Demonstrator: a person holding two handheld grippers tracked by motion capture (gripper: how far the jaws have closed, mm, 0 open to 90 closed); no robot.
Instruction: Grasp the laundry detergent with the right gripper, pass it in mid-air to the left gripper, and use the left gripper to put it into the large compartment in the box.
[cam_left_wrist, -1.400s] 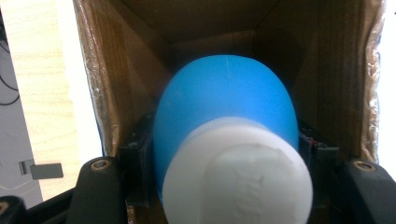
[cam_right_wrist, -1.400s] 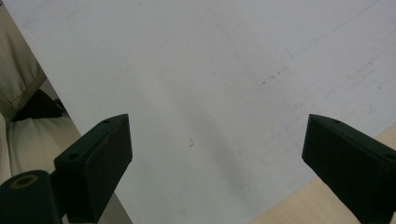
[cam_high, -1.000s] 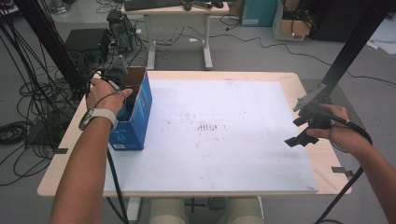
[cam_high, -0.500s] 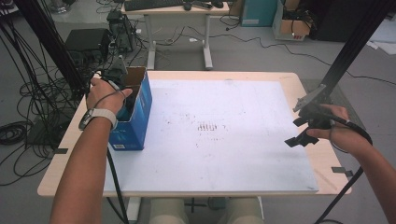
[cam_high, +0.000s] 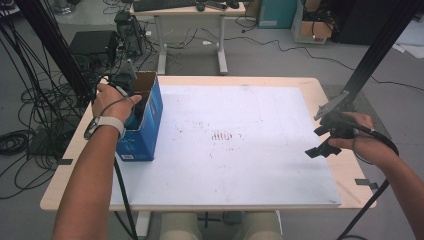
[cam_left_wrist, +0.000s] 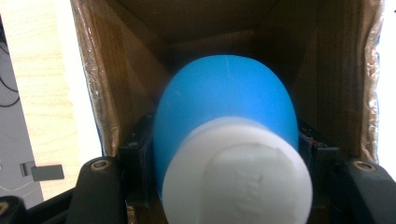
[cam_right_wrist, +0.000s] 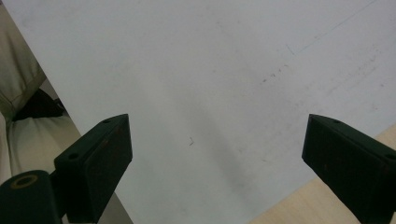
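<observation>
The left gripper (cam_left_wrist: 224, 196) reached down into the open blue box (cam_high: 145, 127) at the left side of the desk (cam_high: 310, 87). Its jaws were squeezed on a blue bottle (cam_left_wrist: 224, 102) with a white cap (cam_left_wrist: 238, 172), inside the box. The right gripper (cam_right_wrist: 217, 163) hung over the white sheet (cam_right_wrist: 210, 70), jaws wide apart, holding nothing.

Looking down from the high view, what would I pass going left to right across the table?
Left gripper in the person's hand → open blue cardboard box → white sheet covering the table → right gripper.
</observation>
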